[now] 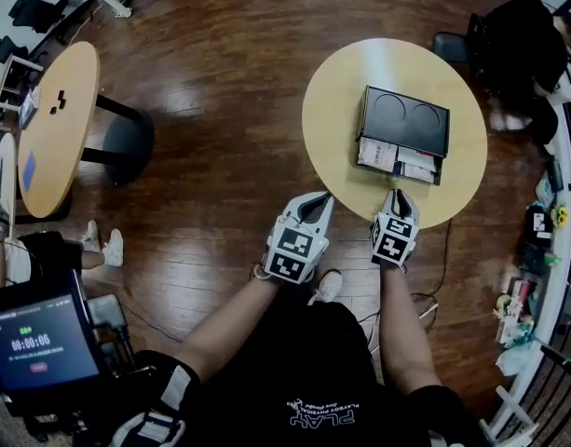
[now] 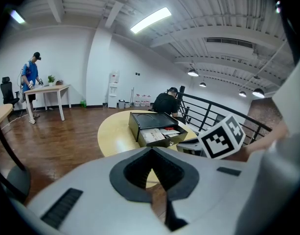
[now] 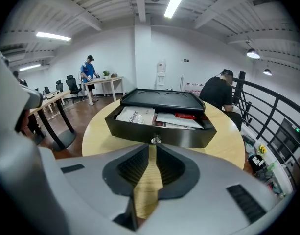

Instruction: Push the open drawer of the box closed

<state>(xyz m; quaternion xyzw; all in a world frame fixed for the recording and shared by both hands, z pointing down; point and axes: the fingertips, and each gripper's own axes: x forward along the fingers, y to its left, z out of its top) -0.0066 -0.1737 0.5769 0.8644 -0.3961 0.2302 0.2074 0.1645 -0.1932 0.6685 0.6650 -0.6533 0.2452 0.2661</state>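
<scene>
Drawer (image 1: 398, 161) out of the box (image 1: 406, 115), front turned this way, papers (image 3: 135, 115) showing inside. Sits with the box about mid-way across the round tabletop (image 1: 333, 110), open end toward the near rim. Right tool (image 1: 397, 195) poised at that rim, dead in line with the drawer front and clearly the nearer of the two. Seen along its jaws: pressed together, only a sliver of wood showing between, nothing pinched. Knob (image 3: 152, 140) straight ahead, just beyond the tips, near but apart, no contact yet. Drawer front lying crosswise to the tool, long side running left to right, so a push straight forward, away from the body and into the box, by the look of it. Left tool (image 1: 323, 201) at the rim too, off to the side, likewise squeezed closed on nothing, box ahead of it and to the right in the head view, farther off. Right forearm (image 1: 401, 315) reaching forward, straight behind its tool; left forearm (image 1: 231, 324) angled inward. Best bet: right tool forward, tips square on the front beside the knob. Off-centre contact likely to skew the drawer or shove the whole box across the tabletop
</scene>
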